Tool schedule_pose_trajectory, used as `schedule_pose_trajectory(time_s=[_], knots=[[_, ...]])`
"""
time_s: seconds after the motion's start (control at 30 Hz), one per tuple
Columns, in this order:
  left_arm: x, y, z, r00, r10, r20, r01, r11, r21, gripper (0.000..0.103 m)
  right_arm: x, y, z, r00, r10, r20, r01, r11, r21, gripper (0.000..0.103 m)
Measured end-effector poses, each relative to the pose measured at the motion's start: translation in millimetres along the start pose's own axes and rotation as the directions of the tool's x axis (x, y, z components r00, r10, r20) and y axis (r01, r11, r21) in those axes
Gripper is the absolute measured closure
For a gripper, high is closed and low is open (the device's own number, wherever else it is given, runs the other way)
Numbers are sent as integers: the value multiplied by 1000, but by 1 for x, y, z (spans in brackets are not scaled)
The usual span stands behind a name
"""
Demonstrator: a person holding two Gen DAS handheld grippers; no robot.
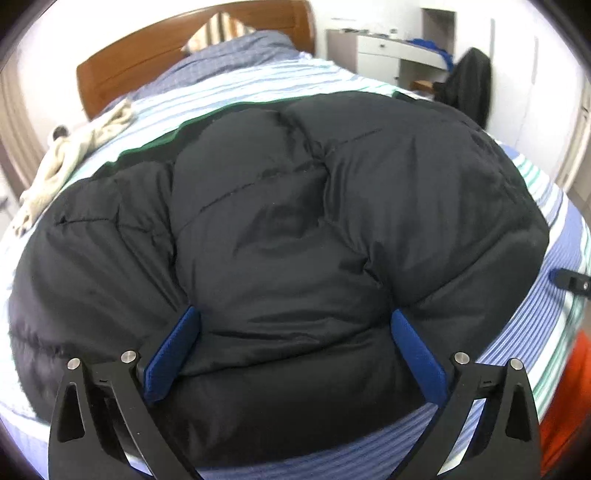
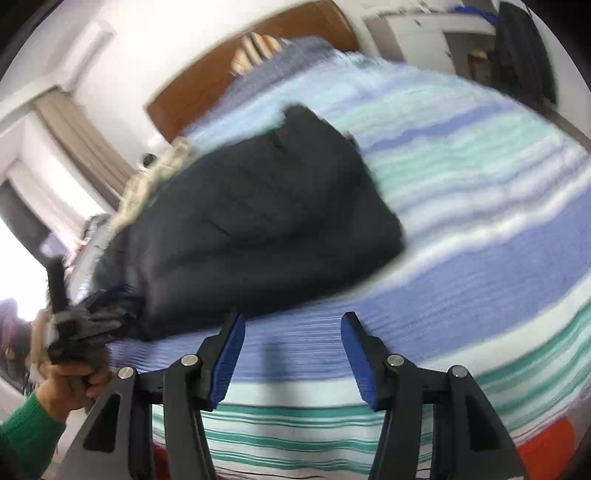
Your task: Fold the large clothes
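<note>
A black puffer jacket (image 1: 277,229) lies folded in a thick bundle on the striped bed sheet (image 1: 546,332). My left gripper (image 1: 295,325) is open, its blue pads (image 1: 173,354) wide apart on either side of the jacket's near edge, pressing into the padding. In the blurred right wrist view the jacket (image 2: 258,221) lies up and left of my right gripper (image 2: 293,332), which is open and empty above the striped sheet (image 2: 461,258), apart from the jacket. The left gripper (image 2: 70,332) shows at the jacket's left end, held by a hand in a green sleeve.
A cream garment (image 1: 74,147) lies on the bed's left side. A blue checked quilt (image 1: 236,55) and a striped pillow (image 1: 221,29) lie by the wooden headboard (image 1: 147,55). A white desk (image 1: 399,51) and a dark coat (image 1: 469,85) stand at the back right.
</note>
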State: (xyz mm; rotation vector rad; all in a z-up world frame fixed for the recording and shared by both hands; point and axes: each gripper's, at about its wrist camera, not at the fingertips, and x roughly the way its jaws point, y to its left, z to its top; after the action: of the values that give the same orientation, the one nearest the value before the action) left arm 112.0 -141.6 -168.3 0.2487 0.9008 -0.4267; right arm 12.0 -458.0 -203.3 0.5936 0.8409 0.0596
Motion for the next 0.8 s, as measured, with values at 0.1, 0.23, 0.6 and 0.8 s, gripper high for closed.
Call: schedule_pose_trajectory(time_s=[0.1,0.23,0.6,0.8], knots=[[-28,-2,7,998,-67,14,67,998,7,3,-21,-9,9,994,66,92,-76,992,105,44],[-57,9,42,982,-130,136,132,991,-1,3,-23,-29,43,987,74,145,-97,982,161,30],[47,-11,55,960,-278,-42,279,960,32,1,102,-50,121,973,217,-72,-190,943,274,28],[57,-10,50,959,-283,-27,283,959,-2,1,103,-37,117,967,251,-45,-223,918,327,49]])
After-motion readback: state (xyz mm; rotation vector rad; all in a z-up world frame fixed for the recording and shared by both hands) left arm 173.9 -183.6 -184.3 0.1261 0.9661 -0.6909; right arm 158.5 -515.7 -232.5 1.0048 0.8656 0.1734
